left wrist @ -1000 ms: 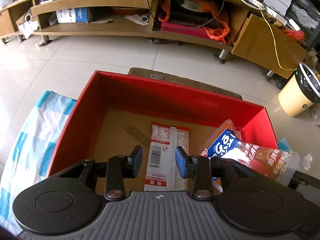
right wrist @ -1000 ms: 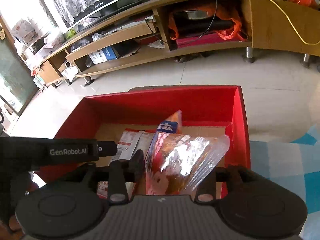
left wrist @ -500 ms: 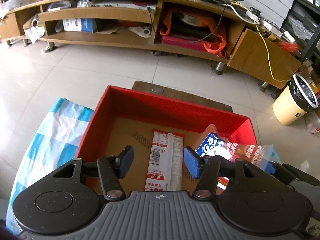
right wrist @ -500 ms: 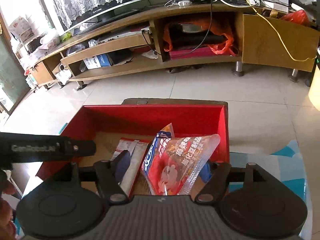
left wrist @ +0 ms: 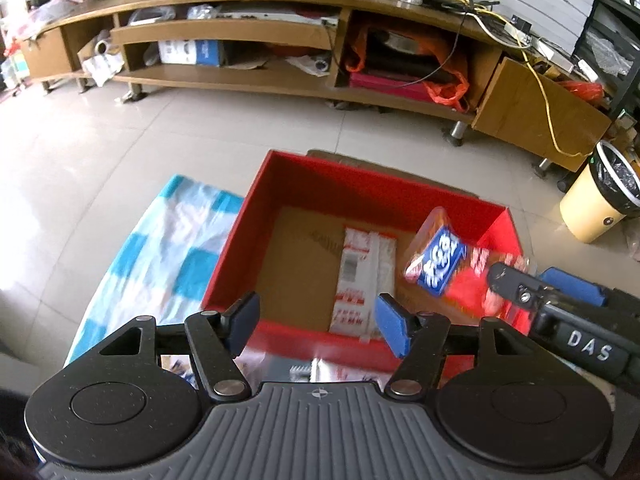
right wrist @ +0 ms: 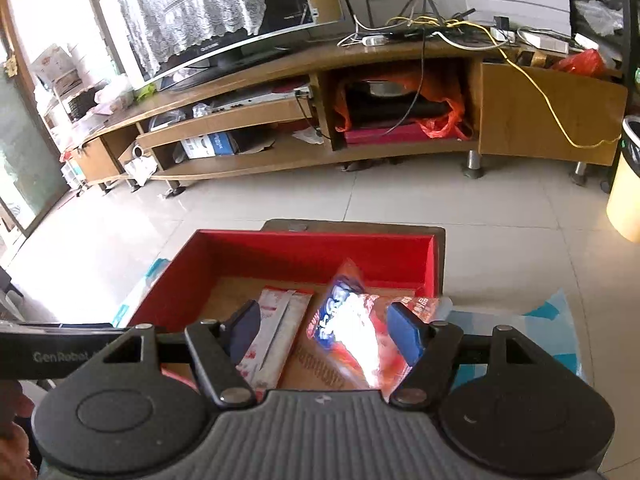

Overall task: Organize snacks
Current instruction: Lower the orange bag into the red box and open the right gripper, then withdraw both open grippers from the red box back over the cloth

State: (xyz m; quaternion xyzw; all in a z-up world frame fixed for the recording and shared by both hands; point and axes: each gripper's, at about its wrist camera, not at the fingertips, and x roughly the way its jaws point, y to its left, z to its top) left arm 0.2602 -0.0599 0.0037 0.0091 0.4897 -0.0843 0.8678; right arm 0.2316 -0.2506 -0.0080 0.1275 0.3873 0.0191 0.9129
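Snacks (right wrist: 352, 332) lie in the red box (left wrist: 360, 188); both your grippers, left (left wrist: 318, 320) & right (right wrist: 326, 332), just opened, empty. Next: fetch another pkt.

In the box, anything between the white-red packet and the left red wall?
Nothing: bare brown cardboard floor between white-and-red flat snack packet and red box's left wall, left wrist view.

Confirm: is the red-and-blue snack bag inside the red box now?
Yes, inside. The snack bag leans against the red box wall beside the white packet; the right gripper is open, clear of it.
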